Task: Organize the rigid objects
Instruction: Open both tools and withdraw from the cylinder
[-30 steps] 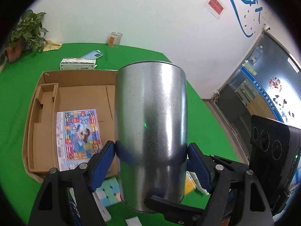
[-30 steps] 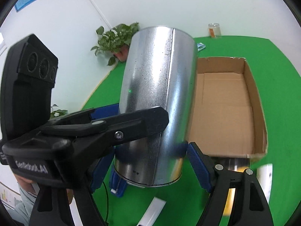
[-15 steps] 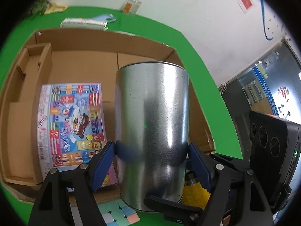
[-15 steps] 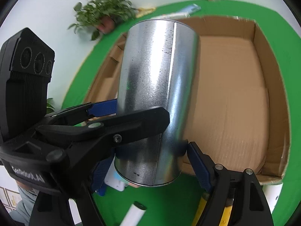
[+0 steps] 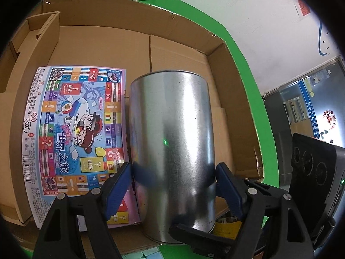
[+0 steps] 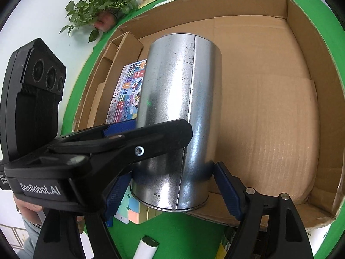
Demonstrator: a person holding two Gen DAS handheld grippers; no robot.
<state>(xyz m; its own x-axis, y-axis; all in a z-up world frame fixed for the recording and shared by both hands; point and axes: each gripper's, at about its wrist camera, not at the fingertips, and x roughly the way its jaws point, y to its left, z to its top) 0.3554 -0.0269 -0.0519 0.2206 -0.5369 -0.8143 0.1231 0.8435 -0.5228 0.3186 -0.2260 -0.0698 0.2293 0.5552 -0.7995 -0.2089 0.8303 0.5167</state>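
Observation:
Both grippers clamp one tall silver metal can [image 5: 172, 151], held upright above the near edge of an open cardboard box [image 5: 172, 23]. My left gripper [image 5: 173, 179] is shut on the can's lower part with its blue pads. My right gripper [image 6: 172, 181] is shut on the same can [image 6: 183, 112] near its base, with the left gripper's black finger crossing in front. A colourful board-game box [image 5: 73, 136] lies flat inside the cardboard box on its left half.
The cardboard box's right half [image 6: 269, 108] is bare floor with a raised rim. A pastel cube puzzle [image 6: 138, 211], a white tube [image 6: 146, 248] and yellow items lie on the green table in front. A potted plant [image 6: 101, 10] stands behind.
Both grippers have carried the can forward and down, from in front of the box to over its near edge. The box now fills both views.

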